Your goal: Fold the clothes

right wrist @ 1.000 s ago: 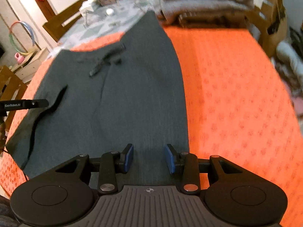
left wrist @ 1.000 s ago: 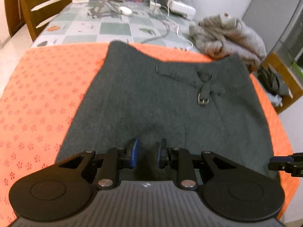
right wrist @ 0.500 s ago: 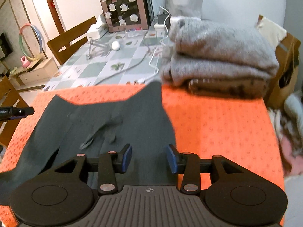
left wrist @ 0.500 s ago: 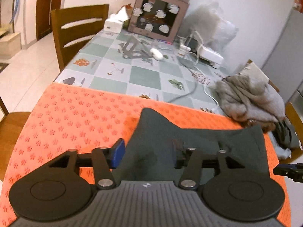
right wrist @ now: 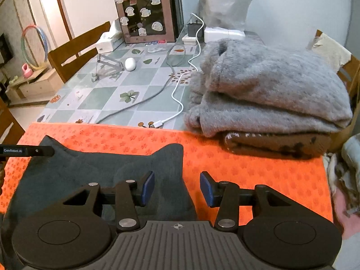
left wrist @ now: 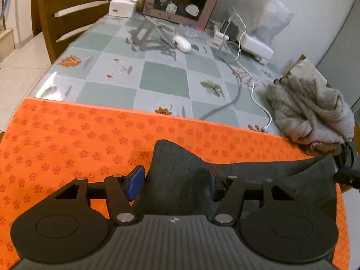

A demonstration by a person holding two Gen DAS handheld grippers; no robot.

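Observation:
A dark grey garment (left wrist: 180, 175) lies on the orange flower-print mat (left wrist: 78, 139); two pointed corners stick up along its far edge. My left gripper (left wrist: 173, 186) is open wide low over the left corner, with cloth lying between the blue pads (left wrist: 135, 185). In the right wrist view the same garment (right wrist: 90, 175) spreads to the left. My right gripper (right wrist: 177, 189) is open over the right corner, and the garment's right edge runs between its fingers. The left gripper's tip (right wrist: 27, 151) shows at the left edge, over the other corner.
A folded grey fleece pile (right wrist: 270, 94) sits at the mat's far right corner. Beyond the mat, the checked tablecloth (left wrist: 162, 78) holds cables (right wrist: 177, 94), a white mouse (left wrist: 182, 43), a metal stand and a sticker-covered box (right wrist: 144, 15). A wooden chair (left wrist: 74, 15) stands at the left.
Both grippers moved forward across the garment to its far edge and opened wider; the left was nearly shut a second ago. The garment looks shorter, and its buckle strap is out of sight.

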